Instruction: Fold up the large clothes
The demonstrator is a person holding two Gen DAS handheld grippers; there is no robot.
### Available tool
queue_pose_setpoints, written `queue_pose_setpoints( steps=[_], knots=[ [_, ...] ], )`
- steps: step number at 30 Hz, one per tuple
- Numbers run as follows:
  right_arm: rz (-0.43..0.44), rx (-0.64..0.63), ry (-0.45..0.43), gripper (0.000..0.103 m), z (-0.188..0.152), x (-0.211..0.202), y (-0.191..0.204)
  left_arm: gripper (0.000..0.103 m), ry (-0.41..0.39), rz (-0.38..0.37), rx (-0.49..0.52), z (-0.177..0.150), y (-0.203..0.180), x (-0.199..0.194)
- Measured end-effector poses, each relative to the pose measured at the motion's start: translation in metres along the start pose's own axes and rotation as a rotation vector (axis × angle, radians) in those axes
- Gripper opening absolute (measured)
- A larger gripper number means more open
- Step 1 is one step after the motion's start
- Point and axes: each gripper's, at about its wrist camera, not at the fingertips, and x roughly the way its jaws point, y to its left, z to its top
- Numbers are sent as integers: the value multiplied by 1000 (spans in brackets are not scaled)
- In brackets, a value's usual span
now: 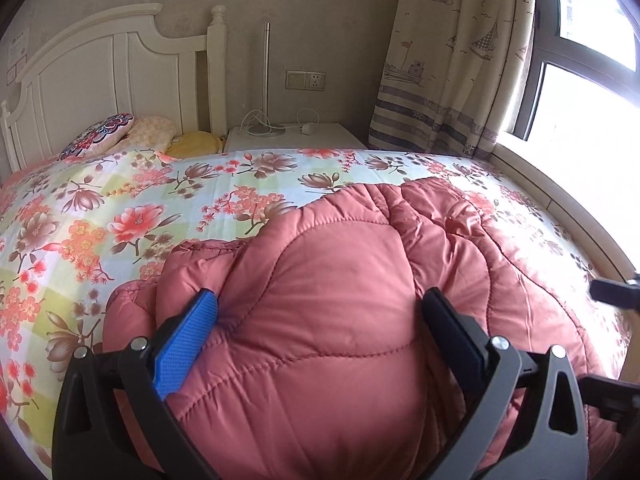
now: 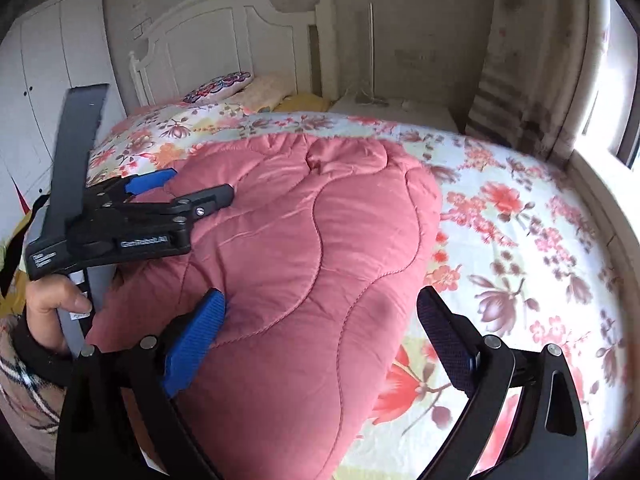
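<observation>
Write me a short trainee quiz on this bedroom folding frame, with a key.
1. True or false: the pink quilted jacket lies on a floral bedsheet.
2. What stands on the nightstand beside the bed? A) a slim pole lamp B) a stack of books C) a flower vase
3. In the right wrist view, the right gripper is open. Which of its pads hangs over bare sheet instead of jacket, the blue one or the dark one?

Key: 1 true. 2 A. 3 the dark one, at picture right; the blue one is against the jacket's side.
</observation>
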Motion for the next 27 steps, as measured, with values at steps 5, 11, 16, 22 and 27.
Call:
queue_pose_setpoints(
  steps=[5,11,16,22,27],
  knots=[
    [45,-59,-66,93,-21,-35,27,101,-1,-3,-3,0,1,-1],
    [-55,-119,17,99,-53,-1,47,101,-4,-3,-3,-1,0,0],
    [-76,-175,-76,99,-50,-33,65,101,-2,-5,-5,0,1,1],
    [-200,-335,-76,99,-75,-8,96,101,-7,6,-4,-1,0,-1],
    [-62,-267,-62,99,-63,-25,72,101,23,-12,10,3,0,-7]
  ],
)
